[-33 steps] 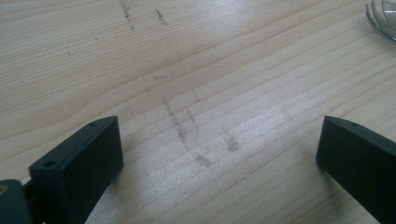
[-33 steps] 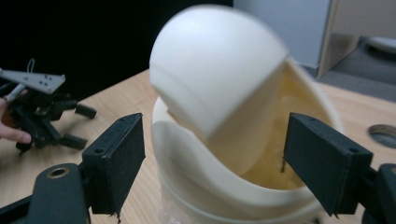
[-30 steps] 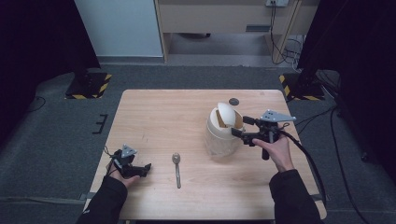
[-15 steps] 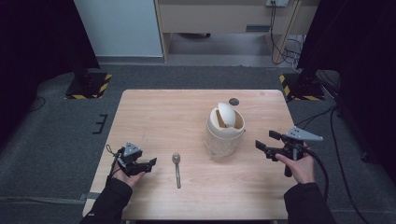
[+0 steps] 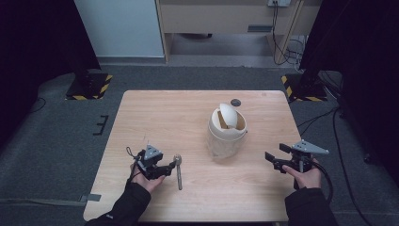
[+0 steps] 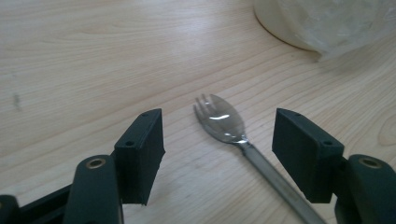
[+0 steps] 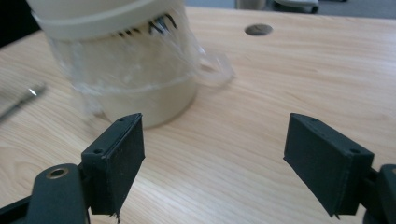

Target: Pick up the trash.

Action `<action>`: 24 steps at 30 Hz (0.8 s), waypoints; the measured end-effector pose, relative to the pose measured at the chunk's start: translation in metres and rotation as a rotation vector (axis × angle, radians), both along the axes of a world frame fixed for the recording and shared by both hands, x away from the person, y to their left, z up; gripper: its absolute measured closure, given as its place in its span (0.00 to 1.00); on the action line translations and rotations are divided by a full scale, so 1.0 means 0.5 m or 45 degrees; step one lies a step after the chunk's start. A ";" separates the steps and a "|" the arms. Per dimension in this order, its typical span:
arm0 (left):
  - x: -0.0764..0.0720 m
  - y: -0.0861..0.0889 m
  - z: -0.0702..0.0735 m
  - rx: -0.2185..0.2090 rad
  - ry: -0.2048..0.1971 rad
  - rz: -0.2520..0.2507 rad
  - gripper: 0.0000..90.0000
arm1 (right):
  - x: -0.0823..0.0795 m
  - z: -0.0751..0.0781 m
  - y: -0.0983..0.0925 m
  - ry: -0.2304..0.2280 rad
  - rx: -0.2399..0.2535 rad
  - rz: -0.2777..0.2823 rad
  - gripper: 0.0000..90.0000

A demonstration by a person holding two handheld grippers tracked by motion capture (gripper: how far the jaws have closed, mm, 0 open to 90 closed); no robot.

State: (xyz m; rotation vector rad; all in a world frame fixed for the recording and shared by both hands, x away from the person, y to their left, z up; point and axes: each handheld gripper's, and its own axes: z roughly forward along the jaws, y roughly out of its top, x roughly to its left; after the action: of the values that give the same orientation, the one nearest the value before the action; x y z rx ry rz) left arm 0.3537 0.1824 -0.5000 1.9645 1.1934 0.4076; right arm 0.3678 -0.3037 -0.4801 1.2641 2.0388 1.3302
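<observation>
Closing in at the lower left of the high view, the left hand-held gripper [image 5: 165, 168] has just been narrowing its jaws around the spork [image 6: 223, 122], which lies flat on the counter [image 5: 188, 117] between them, not yet pinched. Since a second ago this hand has slid toward the utensil, so a pickup looks imminent. At lower right, the right hand-held gripper [image 5: 272, 161] has pulled back from the cream swing-lid bin [image 5: 227, 132] and hangs released, jaws wide and empty. The bin stands mid-counter.
</observation>
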 end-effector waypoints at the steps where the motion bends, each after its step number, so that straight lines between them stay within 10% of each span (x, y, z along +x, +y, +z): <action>1: -0.001 -0.013 -0.005 0.018 0.010 -0.004 0.39 | -0.001 -0.008 -0.007 0.025 -0.035 -0.025 0.23; 15: -0.001 -0.084 -0.047 0.150 0.089 0.007 0.49 | 0.011 -0.035 -0.010 0.102 -0.115 -0.069 0.24; 24: -0.004 -0.078 -0.049 0.193 0.055 0.030 0.61 | 0.011 -0.037 -0.011 0.103 -0.116 -0.075 0.24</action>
State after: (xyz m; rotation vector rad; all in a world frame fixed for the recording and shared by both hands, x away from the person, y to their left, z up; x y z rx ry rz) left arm 0.3516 0.1433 -0.5243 2.0998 1.2454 0.4826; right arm 0.3732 -0.3094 -0.4985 1.3467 2.0747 1.1633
